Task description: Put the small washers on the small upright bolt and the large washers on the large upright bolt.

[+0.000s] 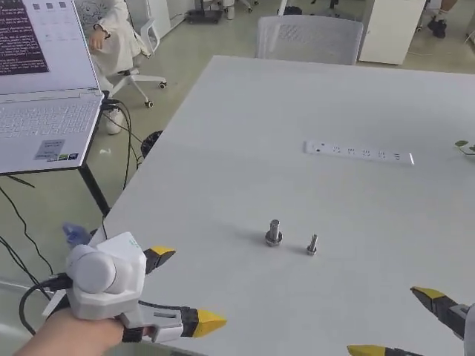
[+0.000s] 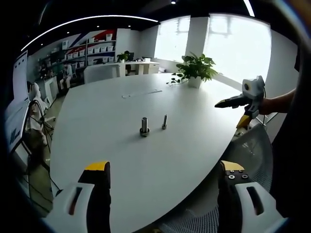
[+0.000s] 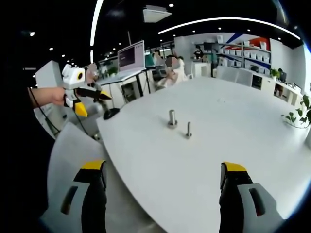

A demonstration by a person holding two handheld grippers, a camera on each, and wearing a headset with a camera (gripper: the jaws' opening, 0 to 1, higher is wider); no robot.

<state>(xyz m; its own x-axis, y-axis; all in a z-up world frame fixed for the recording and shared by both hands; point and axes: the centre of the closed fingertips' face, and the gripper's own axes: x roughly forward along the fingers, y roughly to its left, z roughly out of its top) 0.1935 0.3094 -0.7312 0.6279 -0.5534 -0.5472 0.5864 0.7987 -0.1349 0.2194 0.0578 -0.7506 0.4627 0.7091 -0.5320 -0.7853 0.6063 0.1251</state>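
Two bolts stand upright near the middle of the white table (image 1: 245,133): the large bolt (image 1: 274,233) on the left and the small bolt (image 1: 312,245) a little to its right. My left gripper (image 1: 185,288) is open at the table's near left edge, nothing between its yellow-tipped jaws. My right gripper (image 1: 395,322) is open at the lower right, also holding nothing. In the left gripper view the large bolt (image 2: 144,126) and small bolt (image 2: 164,122) lie well ahead of the gripper (image 2: 164,167). The right gripper view has both bolts (image 3: 172,119) (image 3: 188,129) far beyond its gripper (image 3: 163,166).
A white power strip (image 1: 358,153) lies further back on the table. An open laptop (image 1: 41,81) sits on a side desk to the left, cables hanging below. A grey chair (image 1: 308,37) stands at the far edge. A potted plant (image 2: 197,70) sits on the table's far side.
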